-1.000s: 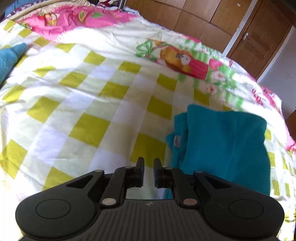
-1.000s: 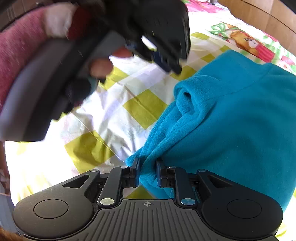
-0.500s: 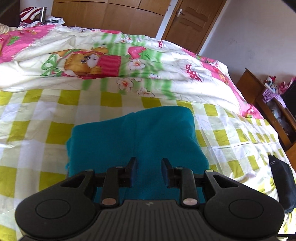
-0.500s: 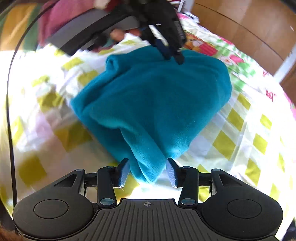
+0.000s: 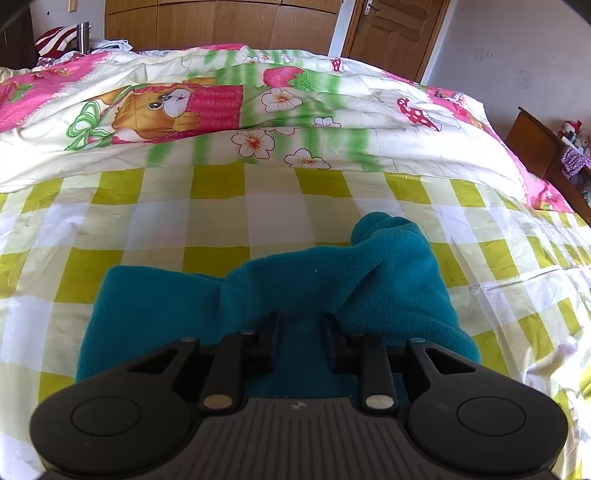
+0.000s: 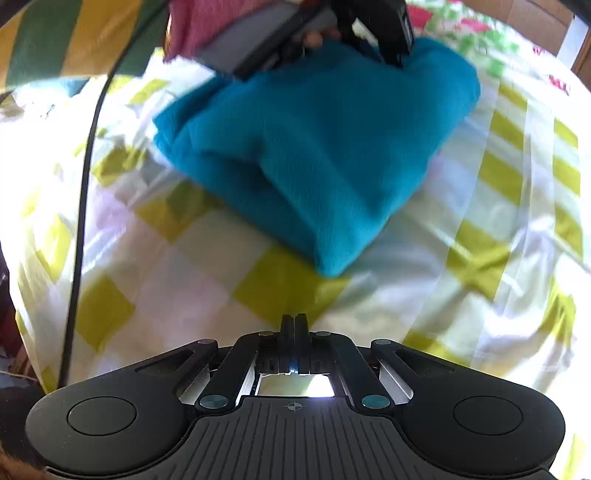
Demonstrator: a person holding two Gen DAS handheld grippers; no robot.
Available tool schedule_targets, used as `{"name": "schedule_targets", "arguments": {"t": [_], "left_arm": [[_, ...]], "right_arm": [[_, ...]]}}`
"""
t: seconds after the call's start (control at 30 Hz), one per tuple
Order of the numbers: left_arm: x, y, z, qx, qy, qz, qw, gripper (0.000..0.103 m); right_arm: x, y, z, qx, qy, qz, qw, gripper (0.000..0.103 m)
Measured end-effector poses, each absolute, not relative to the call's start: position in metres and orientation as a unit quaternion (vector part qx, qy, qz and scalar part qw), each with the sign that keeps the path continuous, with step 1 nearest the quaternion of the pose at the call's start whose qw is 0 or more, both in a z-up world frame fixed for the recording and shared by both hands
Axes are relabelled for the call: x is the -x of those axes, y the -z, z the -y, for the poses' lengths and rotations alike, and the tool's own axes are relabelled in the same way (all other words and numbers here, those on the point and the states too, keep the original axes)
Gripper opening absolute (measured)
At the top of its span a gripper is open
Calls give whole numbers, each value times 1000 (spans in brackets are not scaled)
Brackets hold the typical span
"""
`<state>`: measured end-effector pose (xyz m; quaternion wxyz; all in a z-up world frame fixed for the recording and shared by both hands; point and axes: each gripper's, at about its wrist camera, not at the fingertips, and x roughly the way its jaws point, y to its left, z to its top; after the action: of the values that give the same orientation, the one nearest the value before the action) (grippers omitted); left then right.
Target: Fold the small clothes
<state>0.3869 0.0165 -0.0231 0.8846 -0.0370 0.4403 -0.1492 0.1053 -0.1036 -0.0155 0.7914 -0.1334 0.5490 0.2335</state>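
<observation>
A teal fleece (image 5: pixel 332 291) is lying bunched on the checked sheet (image 5: pixel 155 229) of a bed, with a cartoon quilt (image 5: pixel 177 107) spreading beyond it.

In the left wrist view, the left gripper (image 5: pixel 301 343) is sitting low over the near part of the fleece, its 2 fingers (image 5: pixel 271 339) standing moderately apart with teal cloth showing in the gap. Whether the fingers are pressing into the cloth or only hovering over it cannot be told from this view. This view alone is showing the room behind: wooden cupboards (image 5: pixel 221 22), a door (image 5: pixel 395 33) and a brown side cabinet (image 5: pixel 535 144) at the right.

The right wrist view is showing the fleece (image 6: pixel 332 140) from the other side, as a folded bundle lying well ahead of the right gripper (image 6: pixel 294 325). That gripper's fingers are pressed together with nothing between them, hanging over bare sheet (image 6: pixel 207 258). Only here is the left gripper (image 6: pixel 384 55) seen from outside, touching the far edge of the fleece, with a pink sleeve (image 6: pixel 207 26) behind it and a black cable (image 6: pixel 83 206) running down the left. This view is motion-blurred.
</observation>
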Motion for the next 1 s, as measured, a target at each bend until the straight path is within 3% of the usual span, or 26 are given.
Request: {"name": "schedule_targets", "arguments": {"t": [0.23,0.4,0.47,0.6,0.73,0.9,1.0], "left_arm": [[-347,-20,-64,86,149,-409,896,42],[-318,-2,-96,38,80,-416,905,46],[-312,16,-105,41,72,-428,900,50],[-301,18,-109,44,60,-413,907,52],[-288,-1,-119,79,75,-391,914,51],[-275,2,-127,122,69,-398,907,51],[-264,0,-123,115,53,-385,914,51]], "right_arm": [[-143,-52,155,35,-159,-477,864,8],[-214,-46,153,12,-122,-411,903,8],[-249,-31,143,14,-89,-382,920,15],[-312,-12,135,-26,-70,-388,918,15],[-337,-29,123,-19,-76,-372,925,15],[-351,-44,89,20,-129,-369,920,28],[-355,-44,60,71,-151,-359,918,28]]}}
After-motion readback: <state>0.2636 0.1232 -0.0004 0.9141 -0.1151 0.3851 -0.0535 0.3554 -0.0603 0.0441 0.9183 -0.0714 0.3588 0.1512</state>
